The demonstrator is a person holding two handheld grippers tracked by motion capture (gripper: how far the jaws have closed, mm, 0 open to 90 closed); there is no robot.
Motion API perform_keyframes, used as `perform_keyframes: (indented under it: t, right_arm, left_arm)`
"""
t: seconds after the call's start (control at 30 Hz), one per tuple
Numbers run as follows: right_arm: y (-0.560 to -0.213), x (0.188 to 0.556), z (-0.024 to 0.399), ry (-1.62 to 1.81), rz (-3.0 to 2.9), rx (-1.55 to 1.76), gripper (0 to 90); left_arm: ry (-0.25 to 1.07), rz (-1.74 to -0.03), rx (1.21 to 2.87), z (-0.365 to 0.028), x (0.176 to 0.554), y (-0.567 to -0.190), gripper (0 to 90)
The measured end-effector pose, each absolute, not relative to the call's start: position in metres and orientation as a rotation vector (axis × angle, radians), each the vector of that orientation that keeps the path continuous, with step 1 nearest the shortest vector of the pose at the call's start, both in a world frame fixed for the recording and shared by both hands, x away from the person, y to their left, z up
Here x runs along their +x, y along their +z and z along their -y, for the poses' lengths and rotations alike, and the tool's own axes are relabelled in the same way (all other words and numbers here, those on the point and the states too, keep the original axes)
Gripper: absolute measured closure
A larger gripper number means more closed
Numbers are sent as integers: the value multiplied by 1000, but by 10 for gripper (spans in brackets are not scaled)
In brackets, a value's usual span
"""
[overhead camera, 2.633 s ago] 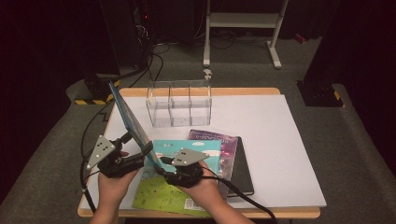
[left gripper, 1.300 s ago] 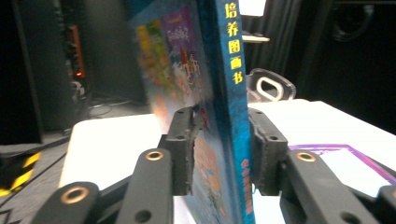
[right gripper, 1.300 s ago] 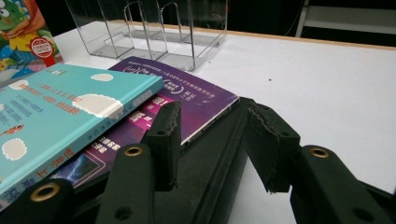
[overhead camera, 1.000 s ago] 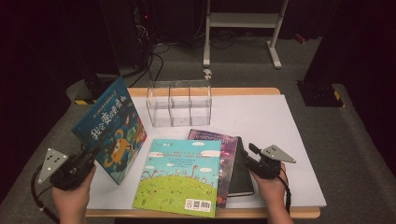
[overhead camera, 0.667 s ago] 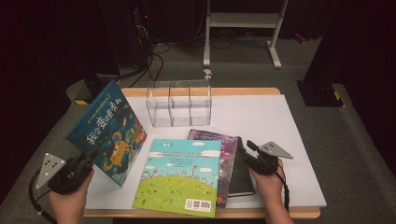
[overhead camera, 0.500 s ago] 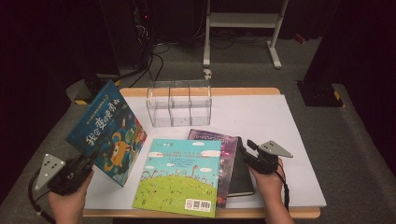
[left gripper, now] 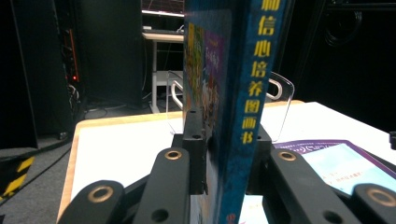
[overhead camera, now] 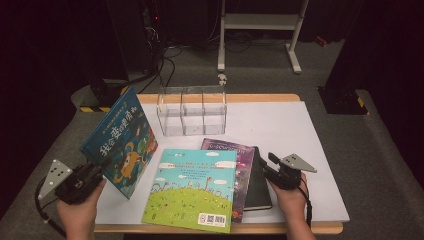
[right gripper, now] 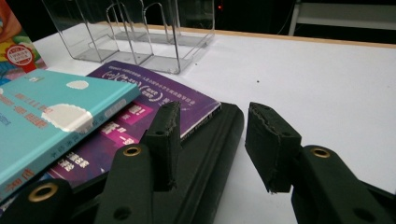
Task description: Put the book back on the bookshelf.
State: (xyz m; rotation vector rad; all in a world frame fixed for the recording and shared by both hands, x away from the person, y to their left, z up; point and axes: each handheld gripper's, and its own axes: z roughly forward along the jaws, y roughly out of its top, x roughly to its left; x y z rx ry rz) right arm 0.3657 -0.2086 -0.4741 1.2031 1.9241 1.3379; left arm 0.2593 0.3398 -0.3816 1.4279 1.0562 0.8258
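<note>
At the left edge of the desk (overhead camera: 280, 125), your left tongs (overhead camera: 97, 172) are clamped on the lower spine corner of the blue picture book (overhead camera: 122, 142). In the left gripper view the book (left gripper: 229, 107) stands edge-on between the jaws, both pads against its covers. The jaws have just eased open slightly, yet the book is still caught between them. You hold it upright and tilted, its lower edge at the desk's left margin, which suits a book meant to go in standing (my reading, given the rack ahead). That clear divided rack (overhead camera: 192, 110) sits at the back of the desk, well apart from the book, and its slots look empty.

Near the desk's right front, your right tongs (overhead camera: 267, 167) rest part-open at the edge of the black notebook (overhead camera: 257, 182). The right gripper view shows one jaw over the notebook (right gripper: 210, 154) and the other over bare desk, with nothing pressed between them. They appear poised to steady or take the stack.

Three volumes lie flat and overlapped: the turquoise book (overhead camera: 192, 187) on top, the purple book (overhead camera: 235, 160) beneath it, the notebook lowest.

Judgement: one book is lifted and three are waiting. A grip this low on the spine may let the book swing.
</note>
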Motion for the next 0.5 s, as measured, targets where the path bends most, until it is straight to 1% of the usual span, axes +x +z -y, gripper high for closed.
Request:
perform_keyframes:
  t: [0.23,0.33,0.5]
  right_arm:
    - [-479,356,215,1289,-1933,1212,527]
    - [-480,351,217,1296,-1939,1222,516]
    - [-484,343,214,1265,-1972,1213,512]
  left_arm:
    - [873,-1051,1429,-334,269,-376,763]
    - [889,-1040,1418,-333,275,-375,740]
    - [904,-1038,1429,-332,286,-371,753]
